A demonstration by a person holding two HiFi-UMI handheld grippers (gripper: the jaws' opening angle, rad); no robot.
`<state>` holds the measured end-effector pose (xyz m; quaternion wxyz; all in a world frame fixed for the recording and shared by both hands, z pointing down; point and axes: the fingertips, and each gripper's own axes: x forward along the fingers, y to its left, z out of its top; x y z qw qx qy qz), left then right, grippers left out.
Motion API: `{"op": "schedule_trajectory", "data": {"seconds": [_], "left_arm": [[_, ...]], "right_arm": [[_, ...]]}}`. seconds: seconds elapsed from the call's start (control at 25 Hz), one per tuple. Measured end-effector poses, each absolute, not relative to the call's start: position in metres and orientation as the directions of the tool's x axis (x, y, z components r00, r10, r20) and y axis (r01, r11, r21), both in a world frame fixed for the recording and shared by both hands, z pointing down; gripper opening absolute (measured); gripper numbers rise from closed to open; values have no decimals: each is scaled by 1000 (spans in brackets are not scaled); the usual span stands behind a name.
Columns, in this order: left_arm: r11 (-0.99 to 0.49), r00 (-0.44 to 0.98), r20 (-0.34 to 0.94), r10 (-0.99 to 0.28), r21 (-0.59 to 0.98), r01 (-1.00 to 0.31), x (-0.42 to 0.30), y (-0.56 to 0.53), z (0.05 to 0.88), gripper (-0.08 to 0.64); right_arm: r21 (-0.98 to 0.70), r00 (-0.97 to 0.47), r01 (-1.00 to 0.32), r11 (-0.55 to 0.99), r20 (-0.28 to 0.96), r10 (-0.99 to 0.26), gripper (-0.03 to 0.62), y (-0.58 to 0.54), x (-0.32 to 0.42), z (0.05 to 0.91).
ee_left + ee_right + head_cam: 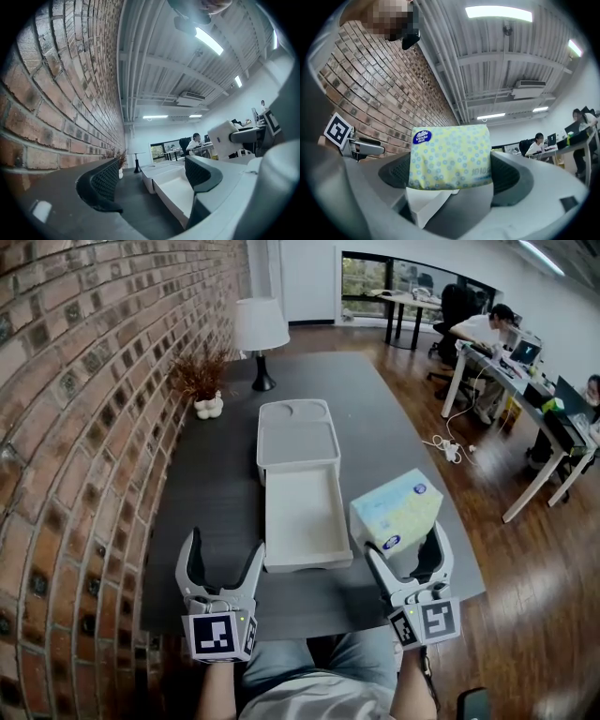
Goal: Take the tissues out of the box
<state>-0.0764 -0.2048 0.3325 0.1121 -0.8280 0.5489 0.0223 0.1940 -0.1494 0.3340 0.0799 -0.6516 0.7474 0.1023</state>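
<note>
Right gripper view pretty much tells the story: the right gripper (pixel 452 174) has both pads clamped on the sides of a tissue pack (pixel 450 157), the yellow-and-blue dotted soft kind, and the pack stands up between the jaws and sticks out well past their tips. From the head view the pack hangs in the air off to the right of the white box (pixel 265 521), whose lid is flipped open and whose tray looks bare to me, so I'd say the take-out step is basically done and I'm in the carry part. The left gripper (pixel 152 178) has its jaws spread wide with nothing between them, just dark table (pixel 136 211) underneath and the box ahead and a bit right of its tips. Next move, as I read it, is lowering the pack onto a bare patch of table on the outer side of the right jaws, clear of the box, then letting the pads go only once it's resting flat so it doesn't tip or slide off the edge.
</note>
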Motion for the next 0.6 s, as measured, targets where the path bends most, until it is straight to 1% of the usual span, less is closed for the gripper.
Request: {"op": "schedule_trajectory", "data": {"seconds": [0.6], "left_arm": [[-361,376,-154,-914,-117,-925,-80,-201,340,426]], "right_arm": [[53,-149,-989,141,-238,-960,515,-155,187,336]]}}
